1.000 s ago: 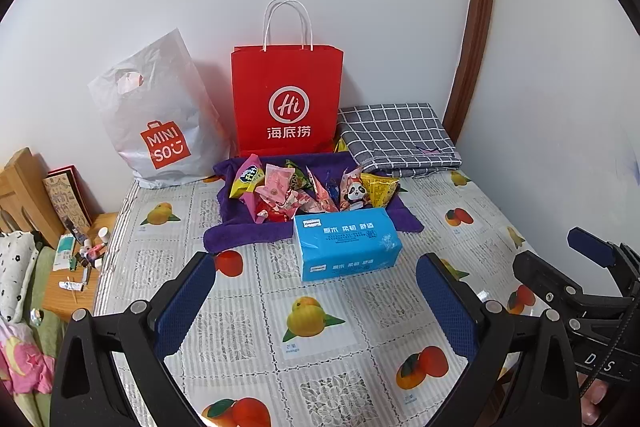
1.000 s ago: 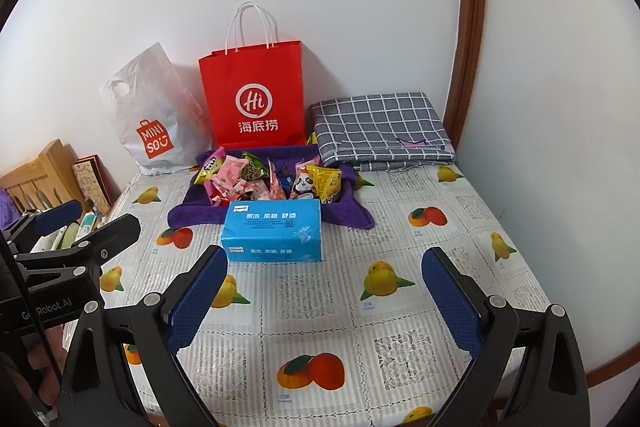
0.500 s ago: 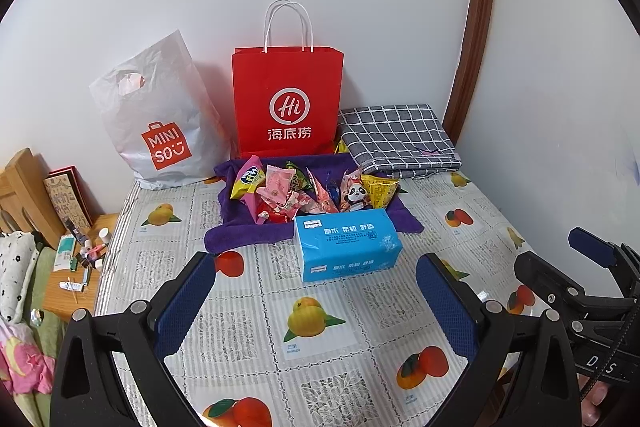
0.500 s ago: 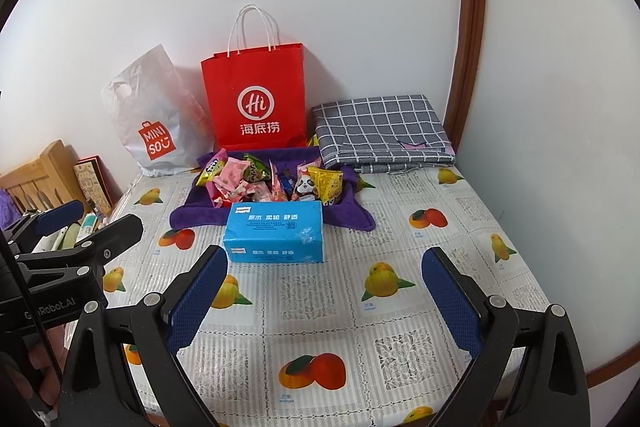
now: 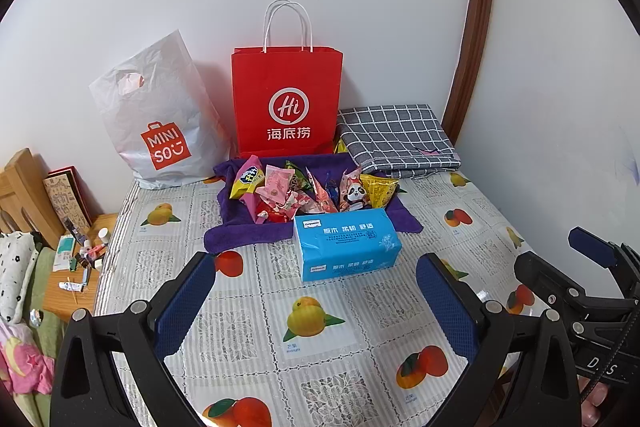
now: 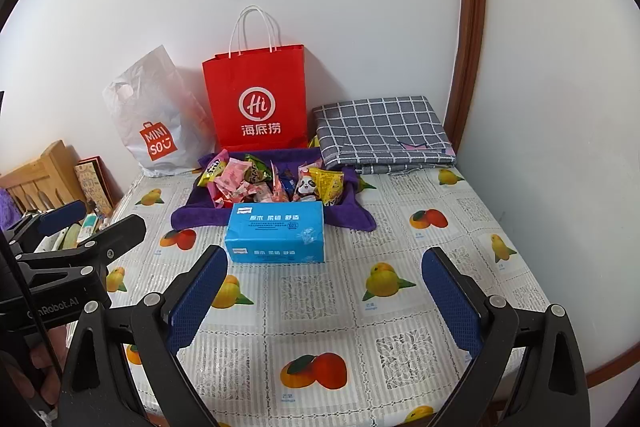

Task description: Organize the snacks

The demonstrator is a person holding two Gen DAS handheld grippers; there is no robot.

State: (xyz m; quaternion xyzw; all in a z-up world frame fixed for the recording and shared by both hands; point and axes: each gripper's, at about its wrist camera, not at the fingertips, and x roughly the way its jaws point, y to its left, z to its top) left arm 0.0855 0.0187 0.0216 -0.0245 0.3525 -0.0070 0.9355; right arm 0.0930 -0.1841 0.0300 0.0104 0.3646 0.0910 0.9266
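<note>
Both tools hover over the fruit-print desk (image 5: 256, 327) with fingers spread wide, empty — the left tool (image 5: 316, 303) and the right tool (image 6: 324, 291). The snacks (image 5: 308, 189) lie heaped on a purple cloth (image 5: 236, 235) just behind the blue tissue pack (image 5: 346, 243), touching its far edge. Behind the cloth stands a red paper bag (image 5: 286, 107) — against the wall.

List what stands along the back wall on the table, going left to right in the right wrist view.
white Miniso plastic bag → red paper bag with handles → folded grey checked cloth.
</note>
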